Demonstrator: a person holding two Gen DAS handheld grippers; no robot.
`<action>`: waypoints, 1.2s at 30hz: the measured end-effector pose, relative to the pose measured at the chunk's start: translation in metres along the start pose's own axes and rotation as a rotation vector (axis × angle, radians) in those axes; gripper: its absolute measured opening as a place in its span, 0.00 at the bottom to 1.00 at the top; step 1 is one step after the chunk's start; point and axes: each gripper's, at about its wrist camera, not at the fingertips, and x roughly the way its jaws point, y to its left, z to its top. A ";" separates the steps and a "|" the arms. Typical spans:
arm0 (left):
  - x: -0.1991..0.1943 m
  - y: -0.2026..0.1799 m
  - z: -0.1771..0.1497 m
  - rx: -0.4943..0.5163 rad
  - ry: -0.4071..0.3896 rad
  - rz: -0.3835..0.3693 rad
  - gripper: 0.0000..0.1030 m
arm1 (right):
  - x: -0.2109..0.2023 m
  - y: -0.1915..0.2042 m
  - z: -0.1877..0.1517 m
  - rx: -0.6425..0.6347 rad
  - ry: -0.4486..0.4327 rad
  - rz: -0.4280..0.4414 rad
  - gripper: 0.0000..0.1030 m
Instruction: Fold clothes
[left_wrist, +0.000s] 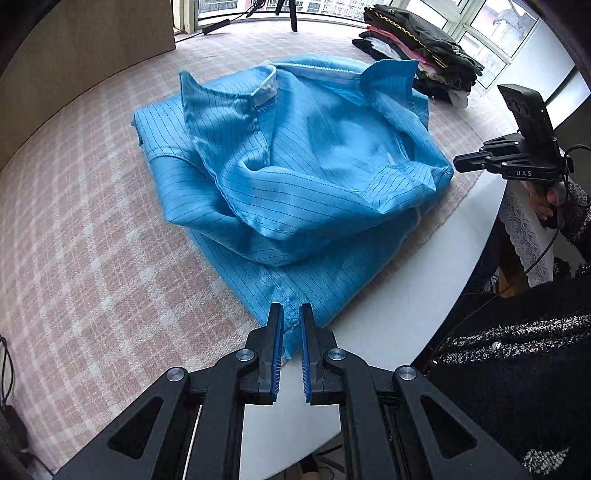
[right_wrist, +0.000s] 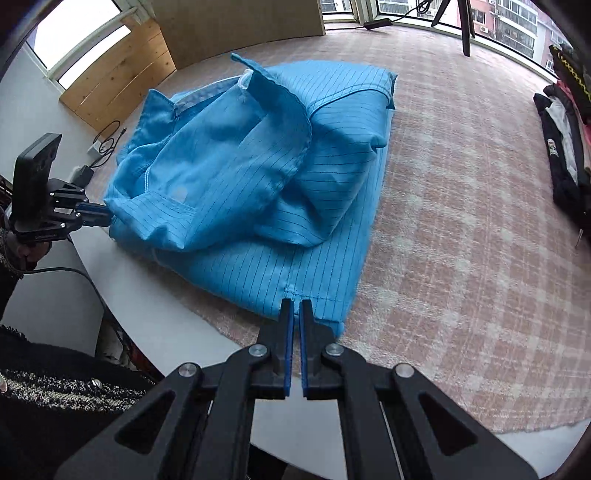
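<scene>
**Mia:** Start at the left gripper (left_wrist: 291, 314). What are its fingers doing?

**Ben:** They are pressed almost together. A bit of blue cloth shows between them. I think they pinch the near corner of the blue coat (left_wrist: 314, 166).

**Mia:** And the right gripper (right_wrist: 296, 304)?

**Ben:** Its fingers are almost together too. The tips sit right over the hem, by a seam. I cannot tell if they pinch the cloth or only touch it.

**Mia:** So where is the coat from them?

**Ben:** Right in front of both. The two grippers are at the two ends of the same edge, the one closest to the person. That edge runs from one gripper to the other, along the rim of the white table (left_wrist: 406, 295).

**Mia:** Which way does the coat go from there?

**Ben:** Away from the grippers, toward the windows. The hem is near and the collar (left_wrist: 229, 92) is at the far end. It is a folded bundle on the pink checked mat (left_wrist: 92, 221).

**Mia:** Is one hand closer?

**Ben:** No. Both are at the near edge, one on each side.

**Mia:** Does the fold look done?

**Ben:** Not quite, I think. The top layer is puffy and bulges up. The next move likely goes forward over the coat, to press it flat or fold it again.

**Mia:** And that dark pile (left_wrist: 424, 44)?

**Ben:** More clothes, far off on the right, well apart from the coat.
</scene>
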 end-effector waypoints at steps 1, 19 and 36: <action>-0.009 -0.003 0.003 0.013 -0.013 0.012 0.14 | -0.012 -0.001 0.002 0.011 -0.032 -0.005 0.10; 0.079 -0.107 0.110 0.186 -0.083 -0.184 0.36 | 0.004 0.019 0.124 -0.249 -0.125 0.100 0.50; 0.081 -0.118 0.072 0.130 -0.156 -0.156 0.01 | 0.070 -0.068 0.137 0.254 0.122 0.702 0.03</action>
